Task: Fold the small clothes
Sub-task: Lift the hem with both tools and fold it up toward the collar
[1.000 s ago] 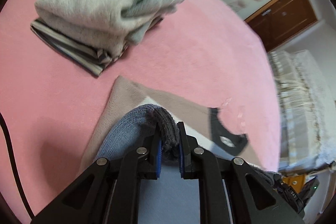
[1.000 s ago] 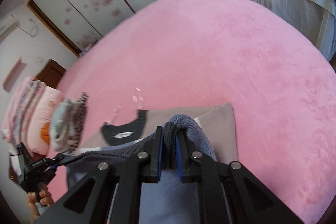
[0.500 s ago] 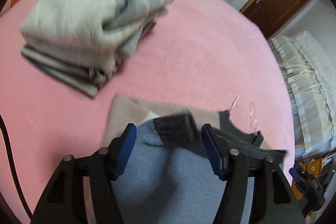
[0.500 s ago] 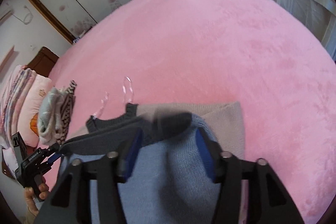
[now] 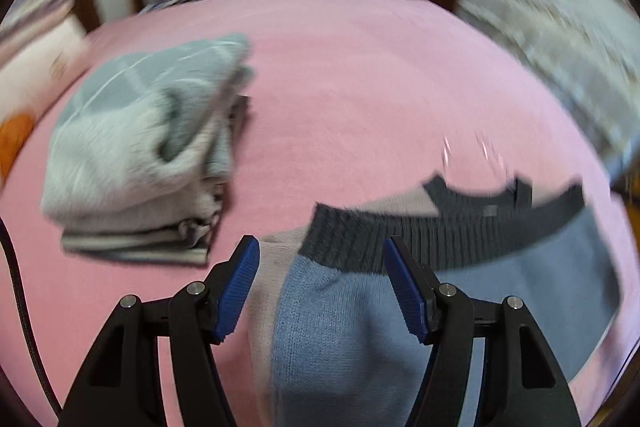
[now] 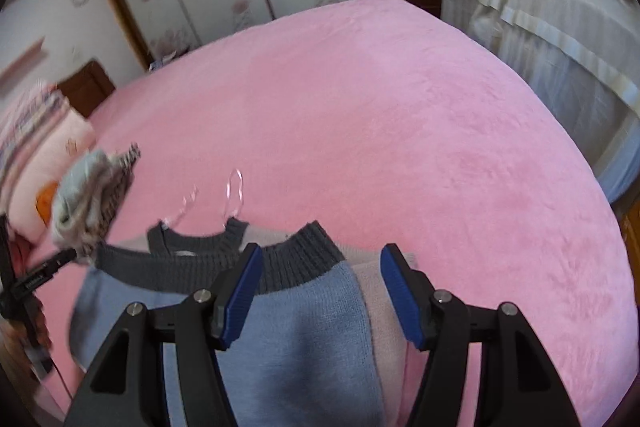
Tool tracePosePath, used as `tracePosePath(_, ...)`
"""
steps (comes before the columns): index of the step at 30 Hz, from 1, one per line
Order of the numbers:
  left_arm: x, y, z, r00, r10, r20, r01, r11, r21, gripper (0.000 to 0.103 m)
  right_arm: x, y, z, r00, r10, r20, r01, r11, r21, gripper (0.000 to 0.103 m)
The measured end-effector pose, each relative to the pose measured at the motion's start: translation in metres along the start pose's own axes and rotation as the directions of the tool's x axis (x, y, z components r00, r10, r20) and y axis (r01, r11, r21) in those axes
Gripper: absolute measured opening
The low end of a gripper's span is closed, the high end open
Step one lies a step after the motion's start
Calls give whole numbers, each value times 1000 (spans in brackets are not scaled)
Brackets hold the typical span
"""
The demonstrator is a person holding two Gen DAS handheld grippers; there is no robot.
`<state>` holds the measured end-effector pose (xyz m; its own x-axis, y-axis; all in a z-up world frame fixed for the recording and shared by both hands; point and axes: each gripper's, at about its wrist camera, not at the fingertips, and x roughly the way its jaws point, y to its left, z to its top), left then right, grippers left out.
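Released sweater [image 5: 360, 327] flat on pink bedspread [image 6: 380, 107]

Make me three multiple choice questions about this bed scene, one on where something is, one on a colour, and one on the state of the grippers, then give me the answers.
1. Where does the stack of folded clothes lie relative to the blue sweater in the left wrist view?
A. To its left on the pink blanket
B. On top of it
C. To its right, by the curtain

2. What colour is the ribbed band of the blue sweater?
A. White
B. Dark grey
C. Orange

3. How do the left gripper and right gripper stand?
A. Both shut on the sweater
B. Only the left open
C. Both open, holding nothing

Answers: 1 A, the stack sits left of the sweater on bare blanket. 2 B, the ribbing is dark grey against the blue knit. 3 C, each pair of blue pads is spread wide with the sweater lying free between them.
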<state>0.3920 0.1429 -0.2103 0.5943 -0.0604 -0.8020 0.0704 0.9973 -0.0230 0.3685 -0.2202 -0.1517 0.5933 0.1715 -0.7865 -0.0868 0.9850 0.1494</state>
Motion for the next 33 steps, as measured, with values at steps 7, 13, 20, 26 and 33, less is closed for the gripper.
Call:
tracePosePath(7, 28, -9, -3, 998, -54, -43, 59, 988, 141, 63, 40, 7, -1, 998, -26, -56, 19, 994, -109, 62)
tracePosePath(13, 55, -2, 6, 992, -92, -81, 101, 989, 112, 54, 63, 0, -3, 996, -14, -87, 4, 993, -115, 62)
tracePosePath(20, 63, -2, 11, 990, -114, -78, 125, 980, 157, 27, 76, 1, -1, 994, 18, -107, -31, 991, -129, 54)
tracePosePath(26, 62, -13, 11, 993, -97, -71, 110, 968, 223, 20, 82, 17, -2, 992, -23, -121, -2, 979, -205, 23)
tracePosePath(33, 67, -6, 17, 987, -120, -110, 141, 969, 203, 32, 80, 15, -2, 992, -27, -123, 1, 978, -209, 23)
